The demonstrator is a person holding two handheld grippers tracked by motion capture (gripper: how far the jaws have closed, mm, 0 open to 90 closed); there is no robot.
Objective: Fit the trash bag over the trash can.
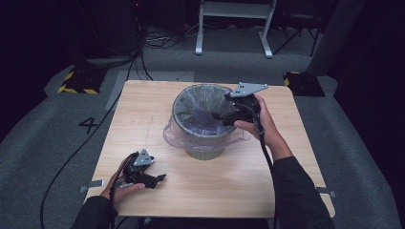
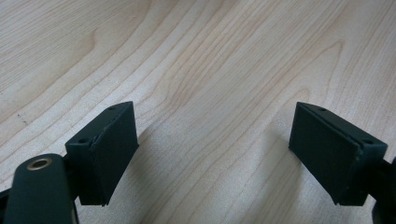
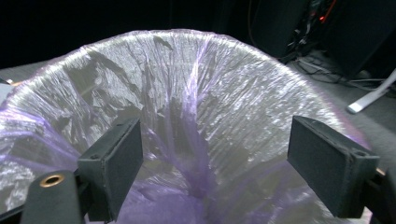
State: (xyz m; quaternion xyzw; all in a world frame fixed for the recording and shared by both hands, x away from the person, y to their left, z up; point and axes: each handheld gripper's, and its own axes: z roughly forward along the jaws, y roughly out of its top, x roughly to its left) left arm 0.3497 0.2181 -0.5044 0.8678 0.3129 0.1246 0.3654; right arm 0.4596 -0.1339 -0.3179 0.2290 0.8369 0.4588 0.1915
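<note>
Both hand-held grippers open and empty; lined bin at desk centre.

Your left hand-held gripper [image 1: 160,179] rests low at the desk's [image 1: 143,109] near left corner, jaws spread wide over bare wood, gripping nothing. Farther out, your right hand-held gripper [image 1: 217,116] reaches over the near right rim of the bin [image 1: 203,152], jaws wide apart inside the purple bag liner [image 3: 201,107], which folds over the rim.

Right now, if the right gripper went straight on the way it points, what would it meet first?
Probably the purple bin liner inside the bin: the open right gripper points into its mouth, nothing between. Depth is unclear.
</note>
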